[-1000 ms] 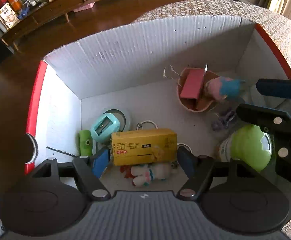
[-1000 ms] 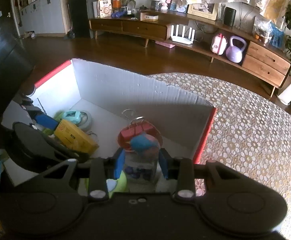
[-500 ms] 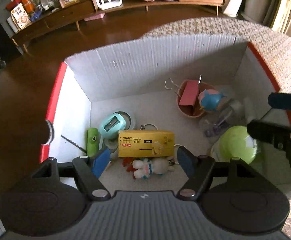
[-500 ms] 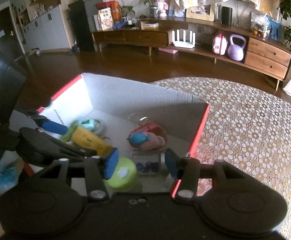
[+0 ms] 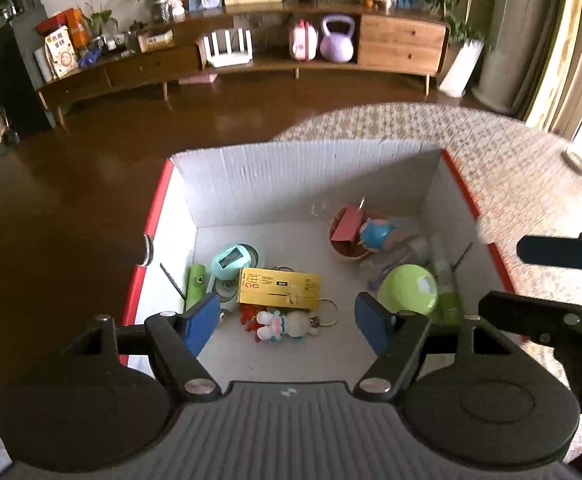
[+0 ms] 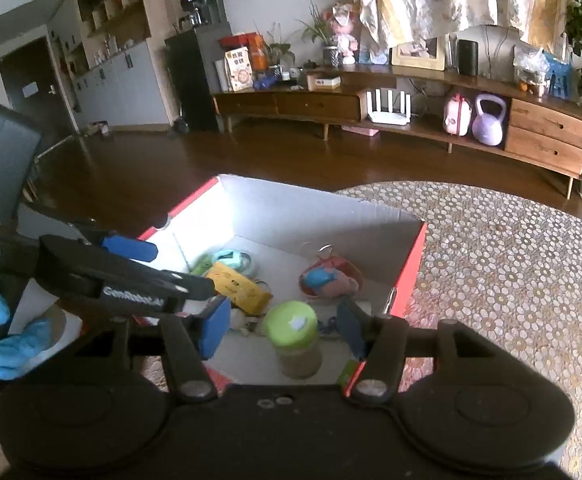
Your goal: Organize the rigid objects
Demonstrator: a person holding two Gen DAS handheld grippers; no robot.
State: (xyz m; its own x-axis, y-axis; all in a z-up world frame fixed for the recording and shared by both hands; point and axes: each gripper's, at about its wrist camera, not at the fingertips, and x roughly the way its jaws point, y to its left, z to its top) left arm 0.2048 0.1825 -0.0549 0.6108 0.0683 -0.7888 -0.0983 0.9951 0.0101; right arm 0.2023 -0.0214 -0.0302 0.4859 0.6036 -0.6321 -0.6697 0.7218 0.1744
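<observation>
- The left claw [image 5: 287,320] hangs above the near end of the cardboard box [image 5: 307,168], angled down into it, its blue pads [image 5: 201,322] spread wide and holding nothing.
- Below it lie a rabbit figurine [image 5: 285,324] and, touching that, a yellow carton [image 5: 279,287].
- The right claw [image 6: 279,330] hovers over the box's near right corner, likewise spread and empty, with a green-lidded jar [image 6: 293,334] under the gap.
- A blue-gloved hand [image 6: 9,328] grips the left tool's handle.
- Farther in, a bowl [image 5: 347,236] holds a red clip and a blue-and-pink toy [image 5: 379,234].
- The box sits on a patterned bench [image 6: 511,264].
</observation>
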